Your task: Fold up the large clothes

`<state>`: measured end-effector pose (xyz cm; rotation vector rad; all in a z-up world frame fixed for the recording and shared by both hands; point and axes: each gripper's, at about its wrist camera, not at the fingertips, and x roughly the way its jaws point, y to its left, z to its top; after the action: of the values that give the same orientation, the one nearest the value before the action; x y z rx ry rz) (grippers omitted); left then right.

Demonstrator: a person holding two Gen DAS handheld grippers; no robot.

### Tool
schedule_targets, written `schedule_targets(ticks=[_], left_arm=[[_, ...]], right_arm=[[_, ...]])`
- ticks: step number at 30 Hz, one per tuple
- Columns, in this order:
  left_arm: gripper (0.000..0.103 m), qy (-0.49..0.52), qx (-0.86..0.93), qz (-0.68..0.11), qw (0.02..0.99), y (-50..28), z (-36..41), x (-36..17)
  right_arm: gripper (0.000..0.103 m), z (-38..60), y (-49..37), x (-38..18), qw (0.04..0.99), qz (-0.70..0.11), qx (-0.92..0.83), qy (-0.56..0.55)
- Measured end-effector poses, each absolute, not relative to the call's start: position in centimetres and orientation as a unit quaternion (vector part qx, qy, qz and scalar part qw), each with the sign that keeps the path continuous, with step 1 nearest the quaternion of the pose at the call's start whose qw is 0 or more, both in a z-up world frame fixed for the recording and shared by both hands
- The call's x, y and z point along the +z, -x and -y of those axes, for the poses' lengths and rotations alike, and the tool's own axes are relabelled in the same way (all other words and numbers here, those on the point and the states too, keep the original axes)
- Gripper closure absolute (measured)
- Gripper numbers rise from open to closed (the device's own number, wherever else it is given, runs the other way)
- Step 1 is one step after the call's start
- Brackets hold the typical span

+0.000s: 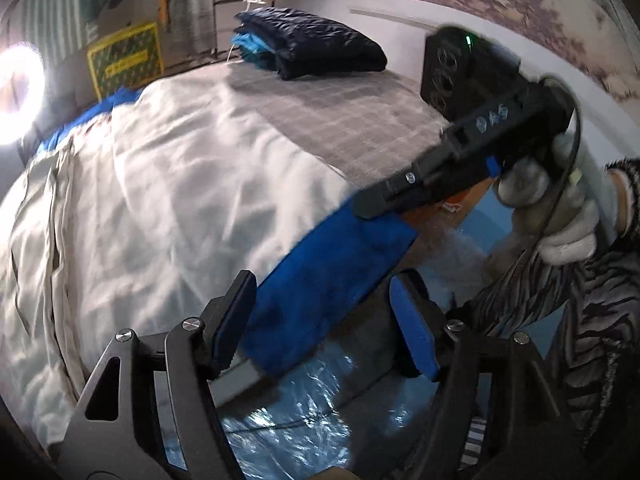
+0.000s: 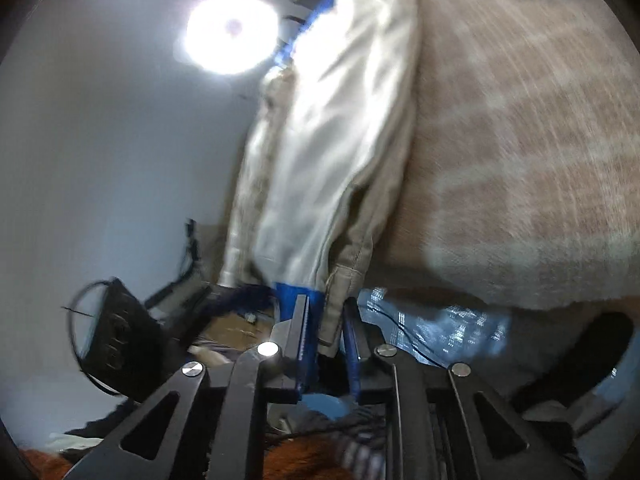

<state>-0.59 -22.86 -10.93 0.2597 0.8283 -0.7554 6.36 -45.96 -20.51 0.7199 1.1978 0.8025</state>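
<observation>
My left gripper (image 1: 320,320) is black angular metal with silver screws and blue pads (image 1: 414,336). The right gripper (image 1: 384,202) is black too, with a green light, a thin black cable, a white knit glove (image 1: 560,216) and a zebra-striped sleeve (image 1: 592,312).

At twelve o'clock in the left wrist view a stack of folded dark and blue jackets (image 1: 308,42) rests on the grey checked bedcover (image 1: 340,116). A ring light (image 1: 18,92) glares at nine o'clock — beside it, toward eleven, stands a yellow-and-green box (image 1: 126,58). Crinkled blue plastic sheet (image 1: 304,420) lies at six o'clock.
</observation>
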Motion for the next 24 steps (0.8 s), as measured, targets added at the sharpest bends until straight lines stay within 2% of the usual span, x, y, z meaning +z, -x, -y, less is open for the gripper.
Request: schedule_targets(ticks=[7, 9, 10, 11, 14, 16, 17, 19, 22, 24], left_arm=[[0.032, -0.164, -0.352, -0.381, 0.839, -0.2, 25.5, -12.4], [0.042, -0.166, -0.346, -0.381, 0.841, -0.7, 25.8, -12.9], [0.063, -0.16, -0.34, -0.385, 0.843, -1.2, 25.8, -13.0], [0.077, -0.152, -0.335, -0.391, 0.844, -1.8, 25.7, -13.2], [0.086, -0.083, -0.347, -0.419, 0.835, -3.5, 24.3, -13.1], [0.091, -0.06, -0.348, -0.422, 0.835, -3.9, 23.5, -12.6], [0.093, -0.056, -0.349, -0.418, 0.837, -3.8, 23.2, -12.3], [0.094, -0.046, -0.348, -0.413, 0.84, -3.7, 22.6, -11.6], [0.095, -0.012, -0.345, -0.412, 0.843, -3.8, 21.4, -10.8], [0.095, 0.011, -0.342, -0.414, 0.844, -4.2, 20.5, -10.4]], right_arm=[[0.09, 44.7, -6.7, -19.4, 0.692, -0.527, 0.373, -0.323], [0.09, 44.3, -6.8, -19.2, 0.69, -0.526, 0.378, -0.324], [0.09, 44.6, -7.1, -19.2, 0.688, -0.527, 0.38, -0.324], [0.09, 44.6, -7.1, -19.2, 0.688, -0.528, 0.38, -0.321], [0.088, 44.6, -7.2, -19.4, 0.689, -0.532, 0.378, -0.315], [0.071, 45.1, -7.6, -18.9, 0.692, -0.531, 0.376, -0.314], [0.058, 45.2, -8.0, -18.5, 0.701, -0.528, 0.367, -0.309], [0.055, 46.2, -8.8, -17.8, 0.721, -0.514, 0.346, -0.311], [0.043, 48.4, -11.0, -17.3, 0.732, -0.497, 0.312, -0.346], [0.041, 49.2, -12.9, -17.0, 0.749, -0.488, 0.282, -0.348]])
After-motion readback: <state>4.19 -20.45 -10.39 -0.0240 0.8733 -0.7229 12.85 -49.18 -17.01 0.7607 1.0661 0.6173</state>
